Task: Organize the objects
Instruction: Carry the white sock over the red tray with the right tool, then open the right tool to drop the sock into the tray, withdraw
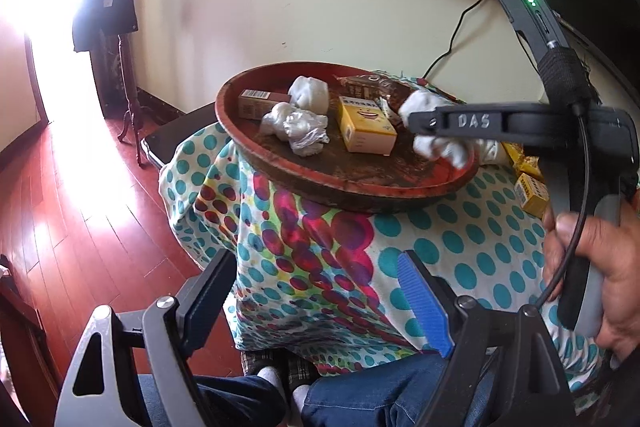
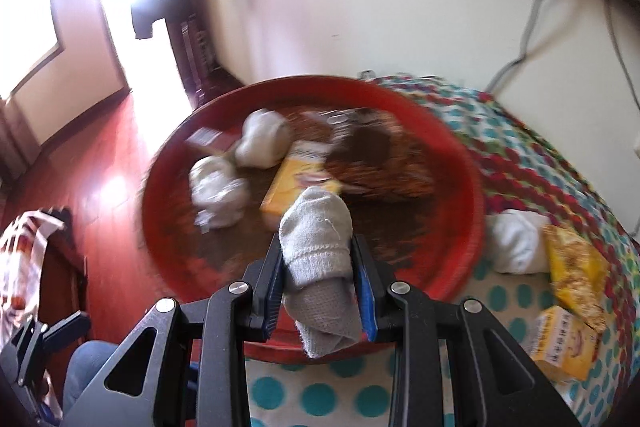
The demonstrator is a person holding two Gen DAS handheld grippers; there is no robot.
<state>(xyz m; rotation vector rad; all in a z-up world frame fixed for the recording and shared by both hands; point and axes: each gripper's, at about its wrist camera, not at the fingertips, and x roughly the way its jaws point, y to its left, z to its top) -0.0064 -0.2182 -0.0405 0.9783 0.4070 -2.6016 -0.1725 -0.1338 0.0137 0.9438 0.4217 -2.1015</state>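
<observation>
The right gripper (image 2: 318, 291) has its fingers clenched on a rolled grey sock (image 2: 320, 247), low in the frame over the near rim of the red tray (image 2: 460, 227). The left gripper (image 1: 316, 299) hangs released at the bottom, before the dotted cloth (image 1: 440, 239) on the desk.

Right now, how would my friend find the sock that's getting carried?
Find the big round red tray on the spotty tablecloth. At its near rim, the right hand-held gripper squeezes a rolled grey sock. Unlike the white bundles, it's pinched between blue pads, off the tray.
</observation>
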